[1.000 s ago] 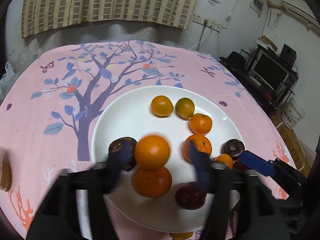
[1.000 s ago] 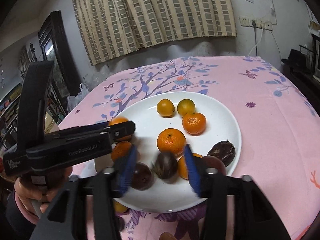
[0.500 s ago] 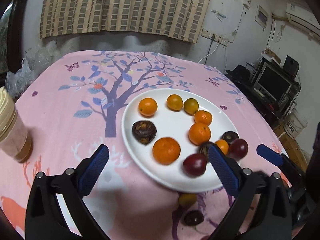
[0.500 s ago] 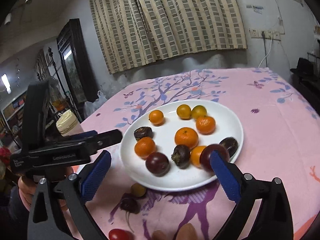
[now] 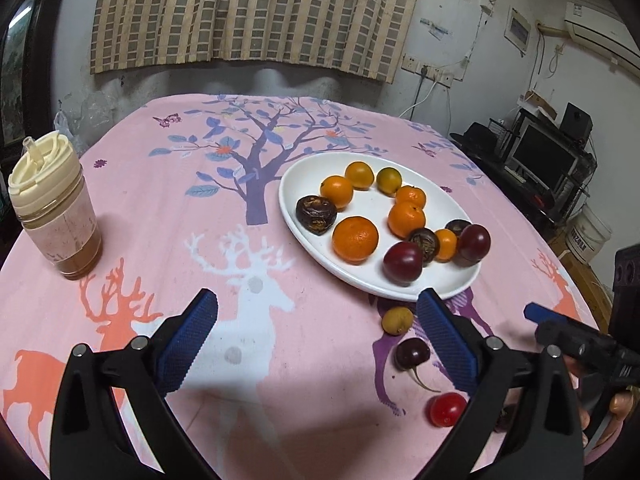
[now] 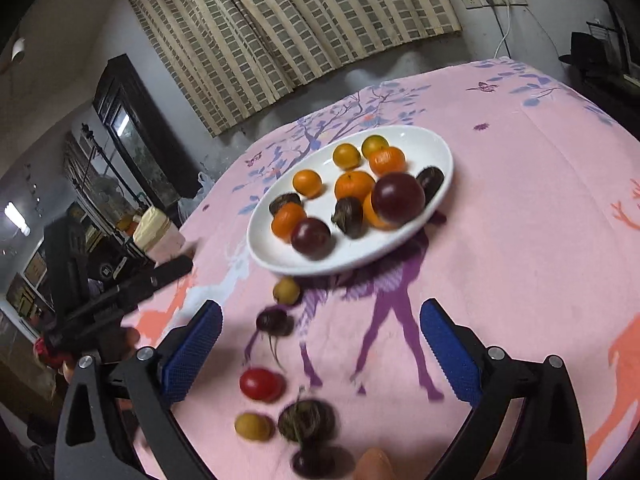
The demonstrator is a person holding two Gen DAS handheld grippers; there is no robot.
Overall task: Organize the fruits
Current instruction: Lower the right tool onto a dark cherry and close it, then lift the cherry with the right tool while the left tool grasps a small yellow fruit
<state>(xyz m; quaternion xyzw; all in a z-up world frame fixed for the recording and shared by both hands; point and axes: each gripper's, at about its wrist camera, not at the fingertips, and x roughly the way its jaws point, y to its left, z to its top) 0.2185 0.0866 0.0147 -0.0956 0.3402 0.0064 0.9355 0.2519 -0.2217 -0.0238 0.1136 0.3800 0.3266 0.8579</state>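
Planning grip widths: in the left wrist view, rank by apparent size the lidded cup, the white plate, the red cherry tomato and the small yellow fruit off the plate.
1. White plate
2. Lidded cup
3. Red cherry tomato and small yellow fruit: look alike; the tomato lies nearer the camera, so I won't rank them.

A lived-in room of a home. The worktop wears a pink cloth printed with trees and deer [image 5: 248, 280]. A striped, checked curtain [image 5: 248, 12] hangs on a worn, stained plaster wall, beside white wall sockets with trailing cables [image 5: 424, 70]. A dark monitor on a cluttered black rack [image 5: 544, 160] fills one corner; a dark glass-fronted wooden cabinet [image 6: 132, 128] fills another.
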